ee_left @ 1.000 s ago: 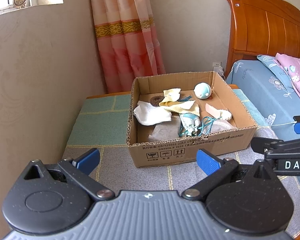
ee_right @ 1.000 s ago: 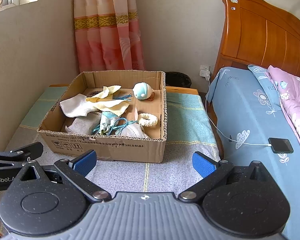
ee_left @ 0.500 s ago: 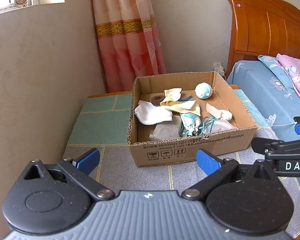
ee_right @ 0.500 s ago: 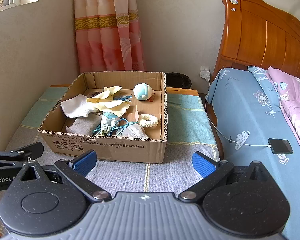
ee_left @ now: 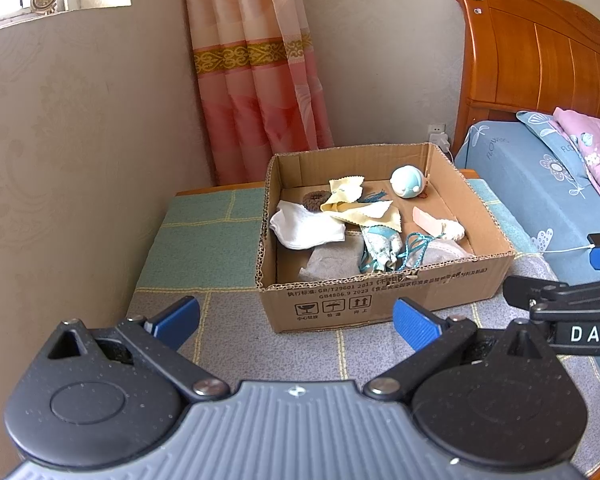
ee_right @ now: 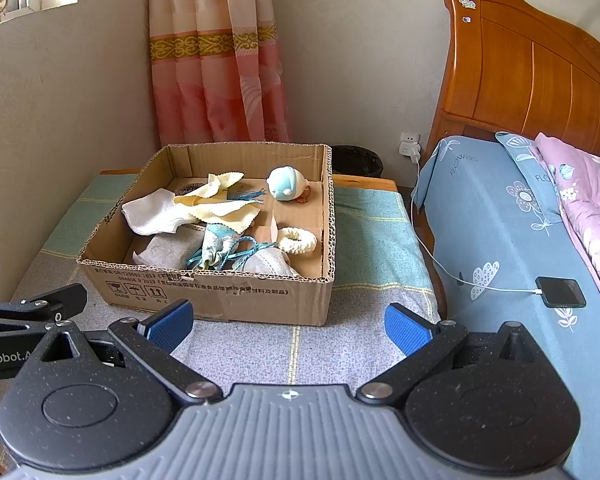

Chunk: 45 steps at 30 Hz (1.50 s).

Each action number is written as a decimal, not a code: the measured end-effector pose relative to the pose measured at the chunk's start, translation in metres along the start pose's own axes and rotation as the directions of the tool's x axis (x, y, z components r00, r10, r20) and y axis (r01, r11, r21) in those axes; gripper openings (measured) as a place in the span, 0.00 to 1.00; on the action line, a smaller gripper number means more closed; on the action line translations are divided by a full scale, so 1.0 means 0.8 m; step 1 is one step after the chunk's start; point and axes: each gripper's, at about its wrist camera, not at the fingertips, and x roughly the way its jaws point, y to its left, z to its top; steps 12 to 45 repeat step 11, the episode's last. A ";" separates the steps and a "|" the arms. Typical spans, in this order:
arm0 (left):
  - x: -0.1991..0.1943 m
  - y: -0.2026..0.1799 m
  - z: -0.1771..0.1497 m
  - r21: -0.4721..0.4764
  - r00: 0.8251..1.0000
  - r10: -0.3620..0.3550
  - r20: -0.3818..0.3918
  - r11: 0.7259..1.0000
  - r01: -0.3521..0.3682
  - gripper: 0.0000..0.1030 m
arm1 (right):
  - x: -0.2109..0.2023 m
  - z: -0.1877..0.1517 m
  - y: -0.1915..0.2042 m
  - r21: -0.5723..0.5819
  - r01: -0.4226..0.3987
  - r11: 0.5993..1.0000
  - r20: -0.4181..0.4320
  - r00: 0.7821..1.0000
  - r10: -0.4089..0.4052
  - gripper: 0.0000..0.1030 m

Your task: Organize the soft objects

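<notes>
An open cardboard box [ee_left: 380,300] [ee_right: 228,296] stands on a cloth-covered table. Inside lie a white cloth [ee_left: 306,228] [ee_right: 156,212], yellow cloths [ee_left: 364,212] [ee_right: 224,208], a light blue round plush [ee_left: 407,181] [ee_right: 286,183], a blue patterned pouch with teal cord [ee_left: 382,246] [ee_right: 218,246], a white fuzzy ring [ee_right: 298,240] and a grey-white cloth [ee_left: 332,258]. My left gripper [ee_left: 296,320] is open and empty, in front of the box. My right gripper [ee_right: 288,322] is open and empty, also in front of the box.
The table's checked cloth [ee_left: 208,232] [ee_right: 372,232] surrounds the box. A wall is on the left, a pink curtain [ee_left: 256,80] behind. A bed [ee_right: 512,232] with a phone [ee_right: 560,291] on a charging cable is on the right. A dark bin [ee_right: 356,160] stands behind the table.
Both views have shifted very slightly; the box and its contents lie as before. Both grippers stay open.
</notes>
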 end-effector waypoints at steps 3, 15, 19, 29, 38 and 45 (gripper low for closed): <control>-0.001 -0.001 -0.001 -0.001 1.000 0.001 0.000 1.000 -0.001 1.00 | -0.001 0.000 0.000 -0.001 0.000 1.000 0.001 1.000 0.000 1.00; -0.003 0.000 0.000 -0.002 1.000 0.003 -0.002 1.000 -0.003 0.99 | -0.001 -0.001 0.000 -0.001 0.000 1.000 0.001 1.000 0.000 1.00; -0.003 0.000 0.000 -0.002 1.000 0.003 -0.002 1.000 -0.003 0.99 | -0.001 -0.001 0.000 -0.001 0.000 1.000 0.001 1.000 0.000 1.00; -0.003 0.000 0.000 -0.002 1.000 0.003 -0.002 1.000 -0.003 0.99 | -0.001 -0.001 0.000 -0.001 0.000 1.000 0.001 1.000 0.000 1.00; -0.003 0.000 0.000 -0.002 1.000 0.003 -0.002 1.000 -0.003 0.99 | -0.001 -0.001 0.000 -0.001 0.000 1.000 0.001 1.000 0.000 1.00; -0.003 0.000 0.000 -0.002 1.000 0.003 -0.002 1.000 -0.003 0.99 | -0.001 -0.001 0.000 -0.001 0.000 1.000 0.001 1.000 0.000 1.00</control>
